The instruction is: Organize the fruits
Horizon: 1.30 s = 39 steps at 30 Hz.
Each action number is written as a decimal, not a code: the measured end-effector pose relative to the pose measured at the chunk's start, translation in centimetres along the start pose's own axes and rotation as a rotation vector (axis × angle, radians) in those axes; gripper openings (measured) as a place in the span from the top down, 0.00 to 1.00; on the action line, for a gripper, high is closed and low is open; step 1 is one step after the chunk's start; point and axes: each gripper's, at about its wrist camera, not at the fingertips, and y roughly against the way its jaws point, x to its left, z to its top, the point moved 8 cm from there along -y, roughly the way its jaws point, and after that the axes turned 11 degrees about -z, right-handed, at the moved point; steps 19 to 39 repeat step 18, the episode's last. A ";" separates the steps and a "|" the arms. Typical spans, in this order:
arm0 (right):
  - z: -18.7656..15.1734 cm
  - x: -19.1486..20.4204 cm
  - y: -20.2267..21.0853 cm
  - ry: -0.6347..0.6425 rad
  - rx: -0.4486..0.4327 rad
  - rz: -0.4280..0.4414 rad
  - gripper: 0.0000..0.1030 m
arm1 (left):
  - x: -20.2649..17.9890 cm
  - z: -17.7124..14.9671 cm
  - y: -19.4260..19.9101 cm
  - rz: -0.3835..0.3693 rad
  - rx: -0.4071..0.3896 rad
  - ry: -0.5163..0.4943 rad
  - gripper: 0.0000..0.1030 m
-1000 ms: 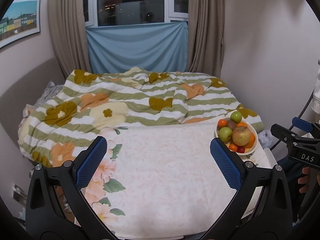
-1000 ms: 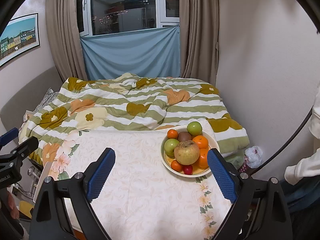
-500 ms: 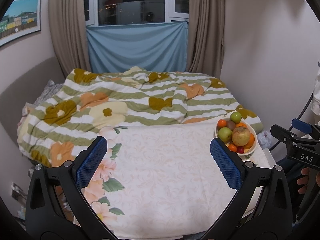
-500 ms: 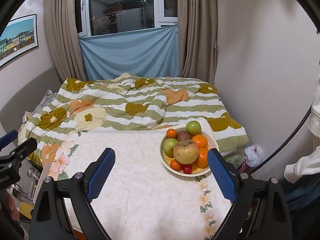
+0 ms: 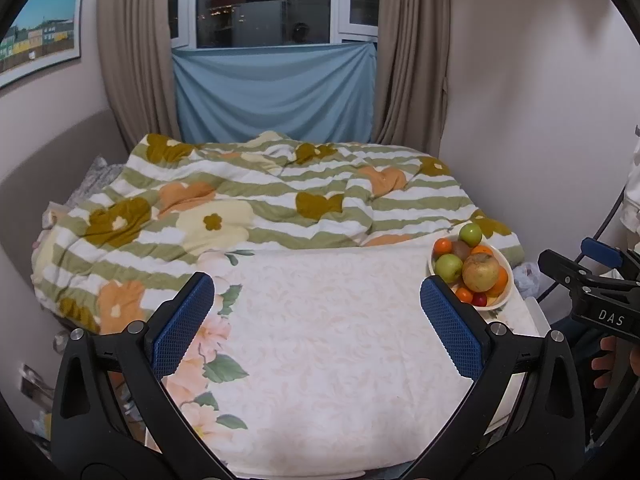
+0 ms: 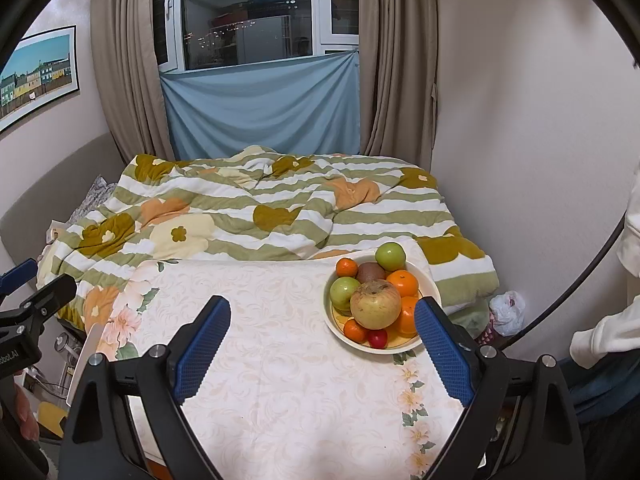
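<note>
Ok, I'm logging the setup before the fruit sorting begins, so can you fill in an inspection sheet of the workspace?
Surface: table with floral tablecloth, mostly bare.
Job's things: bowl at the cloth's far right holds a large yellowish apple, green apples, oranges, a kiwi and a small red fruit.
Clutter: white plastic bag beside the table.
Grippers: left tool and right tool both open, holding nothing.
Cables: a dark cable curves past the right edge.
Surroundings: bed with flowered striped quilt, curtained window, framed picture on the left wall.
</note>
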 end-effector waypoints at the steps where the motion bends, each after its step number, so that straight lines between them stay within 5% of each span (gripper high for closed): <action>1: 0.0 0.0 0.0 0.000 0.000 0.000 0.11 | -0.1 -0.1 0.0 -0.002 0.001 0.001 0.00; 39: 0.0 0.1 0.1 0.000 -0.001 -0.001 0.11 | 0.2 0.0 0.6 0.013 -0.013 -0.015 0.00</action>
